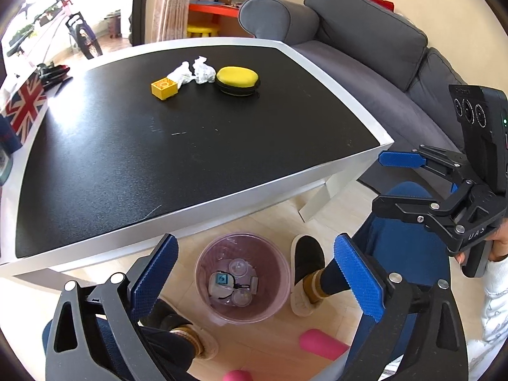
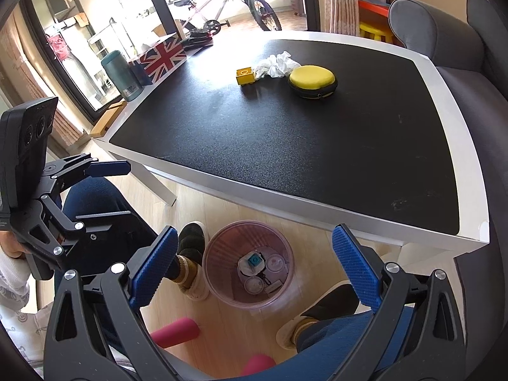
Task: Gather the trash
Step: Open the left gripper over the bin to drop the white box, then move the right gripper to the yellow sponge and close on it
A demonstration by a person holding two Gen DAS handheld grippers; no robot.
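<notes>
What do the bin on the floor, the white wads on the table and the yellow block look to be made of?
Bin: thin translucent pinkish plastic, ribbed wall; the floor shows through it.
White wads: crumpled tissue or soft paper, matte and creased.
Yellow block: hard moulded plastic, slightly glossy, with sharp edges and a round stud on top.

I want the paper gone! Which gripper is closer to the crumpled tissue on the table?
Hard to tell. The left gripper and right gripper both hover open over the trash bin, off the table's near edge, far from the crumpled tissue.
</notes>
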